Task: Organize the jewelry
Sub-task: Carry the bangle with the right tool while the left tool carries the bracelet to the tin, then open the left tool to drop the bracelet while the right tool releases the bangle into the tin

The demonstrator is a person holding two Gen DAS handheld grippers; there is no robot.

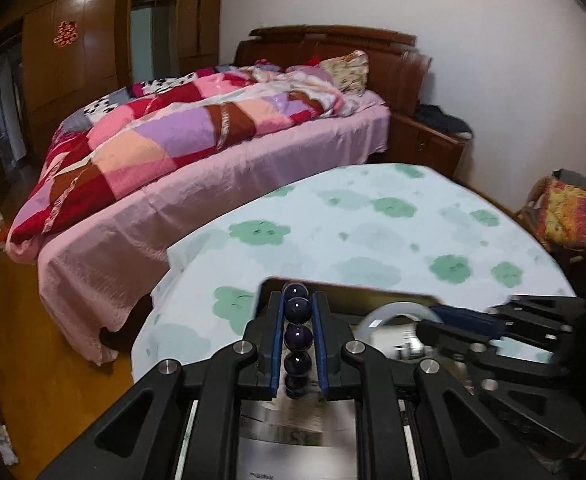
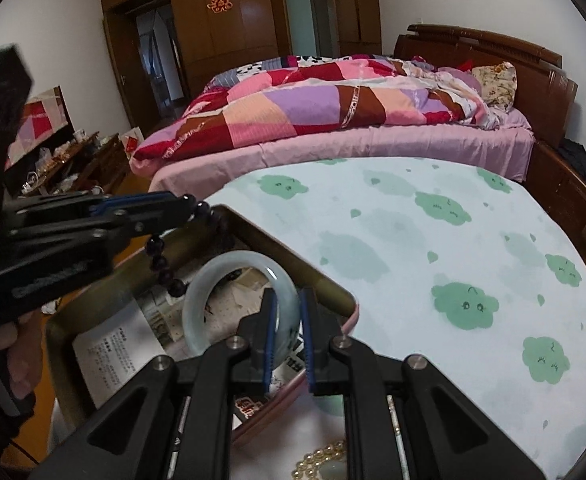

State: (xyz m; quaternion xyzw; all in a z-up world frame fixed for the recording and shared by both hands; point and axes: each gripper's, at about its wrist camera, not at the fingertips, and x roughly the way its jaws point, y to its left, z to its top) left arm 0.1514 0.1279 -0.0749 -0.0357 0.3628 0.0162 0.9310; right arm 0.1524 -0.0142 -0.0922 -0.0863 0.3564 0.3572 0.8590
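1. the table [image 2: 473,240], in its green cloud-print cloth, lies bare ahead and to the right of the box [image 2: 335,294]
2. both grippers crowd the box opening, near each other, the left gripper [image 2: 189,204] at its far corner
3. a pearl strand [image 2: 319,458] lies on the near table edge
4. the bed [image 1: 197,200] stands just beyond the table

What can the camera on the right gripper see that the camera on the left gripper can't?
Only the right wrist view shows the pearl necklace on the tablecloth and the hand holding the left gripper. Only the left wrist view shows the orange patterned cushion. Both show the purple bead bracelet, the pale jade bangle pinched in the right gripper, the open box and the bed.
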